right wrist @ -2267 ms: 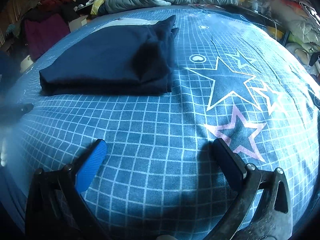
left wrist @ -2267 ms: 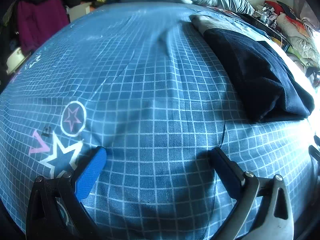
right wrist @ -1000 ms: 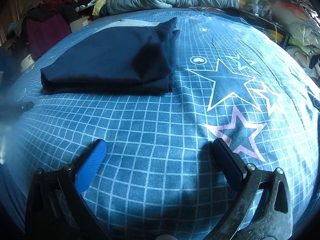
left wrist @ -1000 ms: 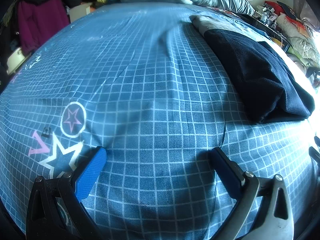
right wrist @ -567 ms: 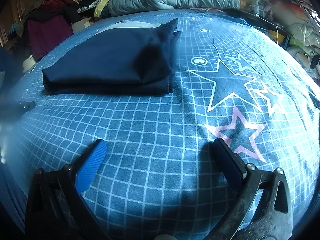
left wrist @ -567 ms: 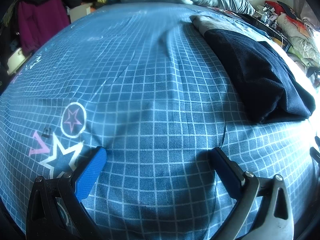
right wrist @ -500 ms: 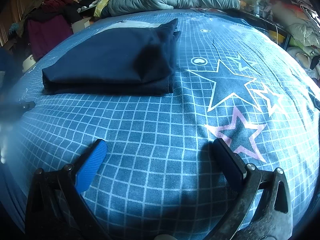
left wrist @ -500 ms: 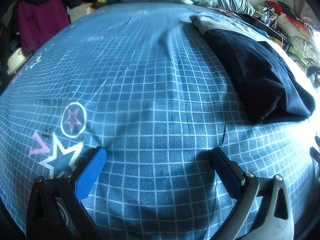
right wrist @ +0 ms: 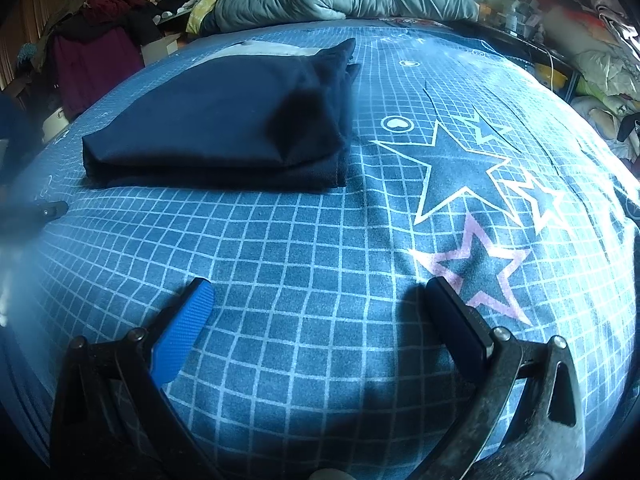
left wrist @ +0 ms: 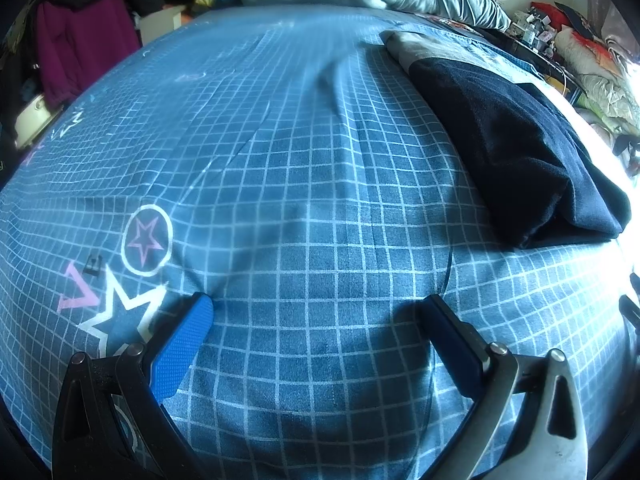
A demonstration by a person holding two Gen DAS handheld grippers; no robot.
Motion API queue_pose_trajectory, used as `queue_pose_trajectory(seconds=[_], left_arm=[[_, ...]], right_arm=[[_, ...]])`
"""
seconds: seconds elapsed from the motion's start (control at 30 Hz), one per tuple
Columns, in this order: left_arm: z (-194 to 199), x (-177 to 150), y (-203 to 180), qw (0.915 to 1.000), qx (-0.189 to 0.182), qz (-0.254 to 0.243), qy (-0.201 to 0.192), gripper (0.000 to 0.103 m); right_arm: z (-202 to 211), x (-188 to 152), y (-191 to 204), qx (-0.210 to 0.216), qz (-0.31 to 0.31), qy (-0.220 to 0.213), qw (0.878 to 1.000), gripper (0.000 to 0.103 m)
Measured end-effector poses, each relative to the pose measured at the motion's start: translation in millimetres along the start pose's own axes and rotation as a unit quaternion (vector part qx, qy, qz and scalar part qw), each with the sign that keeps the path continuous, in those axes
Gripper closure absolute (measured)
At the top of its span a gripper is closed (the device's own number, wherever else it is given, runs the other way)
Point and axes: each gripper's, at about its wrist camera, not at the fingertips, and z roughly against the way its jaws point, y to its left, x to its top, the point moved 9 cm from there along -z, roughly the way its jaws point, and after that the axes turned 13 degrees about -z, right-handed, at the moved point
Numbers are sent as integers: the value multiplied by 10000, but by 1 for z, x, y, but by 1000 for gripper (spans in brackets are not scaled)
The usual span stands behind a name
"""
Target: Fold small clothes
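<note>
Right wrist view has my right gripper (right wrist: 320, 304) jaws wide and empty, navy folded garment (right wrist: 224, 128) ahead-left of them, left gripper (left wrist: 320, 316) wide too, so I'd just square up its edges gently.

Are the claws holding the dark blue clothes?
No. The left claw and right claw are open and empty; the folded dark blue garment lies alone on the bed.

A pale garment (right wrist: 260, 49) lies mostly hidden under the folded navy cloth (right wrist: 224, 120), glare washes out the bedsheet (left wrist: 624, 184) at the left view's right edge, and haze blurs the right view's left edge.
</note>
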Motion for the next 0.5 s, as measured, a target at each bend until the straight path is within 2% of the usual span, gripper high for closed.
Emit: queue_pose_trajectory(seconds=[0.5], left_arm=[[1, -1, 2, 10000, 5, 8, -7, 0]], right_arm=[[1, -2, 2, 30, -35, -13, 10000, 0]])
